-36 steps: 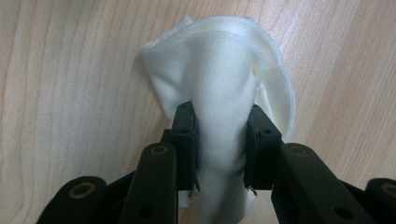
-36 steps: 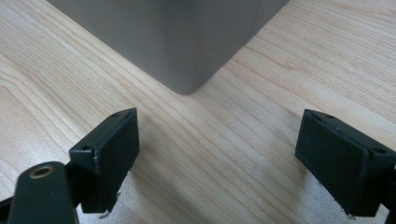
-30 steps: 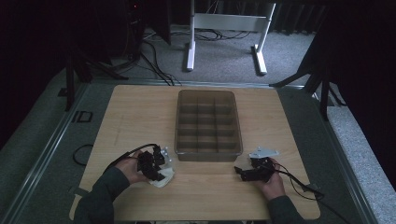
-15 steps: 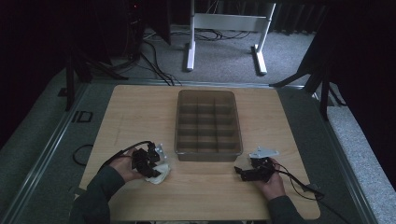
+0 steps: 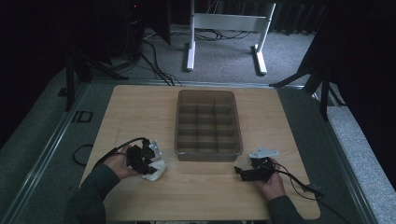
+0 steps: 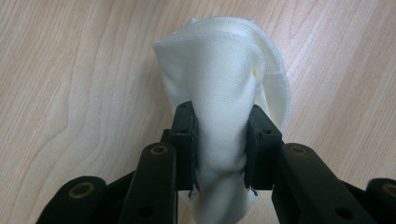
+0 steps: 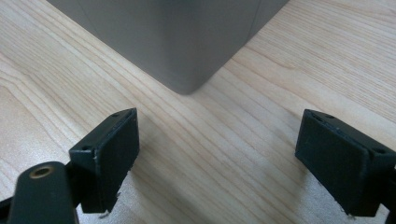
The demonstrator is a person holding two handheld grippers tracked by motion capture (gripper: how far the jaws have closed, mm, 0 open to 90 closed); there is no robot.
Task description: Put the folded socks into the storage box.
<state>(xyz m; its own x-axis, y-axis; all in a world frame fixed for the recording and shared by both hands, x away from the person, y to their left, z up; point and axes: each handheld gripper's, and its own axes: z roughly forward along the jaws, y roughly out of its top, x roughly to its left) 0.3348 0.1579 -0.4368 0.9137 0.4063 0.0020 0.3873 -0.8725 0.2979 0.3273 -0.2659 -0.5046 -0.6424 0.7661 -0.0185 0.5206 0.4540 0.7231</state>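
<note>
My left claw pinches a white cloth just off the table, the tray up and to its right, while my right claw gapes empty.

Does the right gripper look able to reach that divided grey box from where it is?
Probably yes. The right gripper sits with jaws open, facing the near corner of the divided box, with only bare table between them.

Both grippers, the left gripper and right gripper, are black with brass-coloured pivot screws, trailing black cables; dark long sleeves.
</note>
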